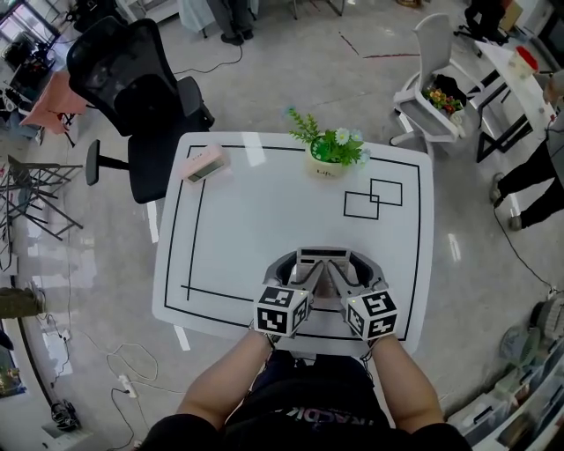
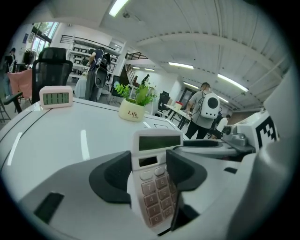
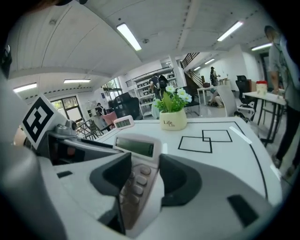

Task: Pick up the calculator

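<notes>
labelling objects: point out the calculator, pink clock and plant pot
calculator (image 2: 159, 141), left gripper view, its display
pink clock (image 1: 204, 165), head view, its middle
plant pot (image 3: 172, 123), right gripper view, its front wall

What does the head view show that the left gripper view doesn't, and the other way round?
Only the head view shows the person's forearms and the cables on the floor. Only the left gripper view shows the ceiling lights and the number keys of the calculator up close. Both show the white table, the pink clock, the potted plant, the black chair and the calculator.
</notes>
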Available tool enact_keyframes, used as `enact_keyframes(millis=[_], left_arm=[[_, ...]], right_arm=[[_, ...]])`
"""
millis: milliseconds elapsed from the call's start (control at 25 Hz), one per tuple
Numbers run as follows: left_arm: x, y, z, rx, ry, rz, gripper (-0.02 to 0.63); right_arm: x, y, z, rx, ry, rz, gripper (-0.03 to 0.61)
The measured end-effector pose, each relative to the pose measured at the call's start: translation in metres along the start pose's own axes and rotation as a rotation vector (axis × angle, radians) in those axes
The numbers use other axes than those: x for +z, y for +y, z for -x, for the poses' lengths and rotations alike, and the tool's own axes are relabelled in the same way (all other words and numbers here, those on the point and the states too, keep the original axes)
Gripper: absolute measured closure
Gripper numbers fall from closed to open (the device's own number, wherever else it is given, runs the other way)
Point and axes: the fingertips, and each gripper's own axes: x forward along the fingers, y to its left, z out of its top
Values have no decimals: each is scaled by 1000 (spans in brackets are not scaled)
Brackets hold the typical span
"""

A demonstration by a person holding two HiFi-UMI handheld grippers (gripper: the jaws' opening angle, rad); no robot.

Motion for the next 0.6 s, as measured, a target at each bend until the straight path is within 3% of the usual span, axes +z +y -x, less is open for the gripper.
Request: enact_keyframes(millis=[600], left_arm=[[44,-14,113,-61,-191,-133,382]], right_arm=[[58,92,62,-84,-224,98,391]])
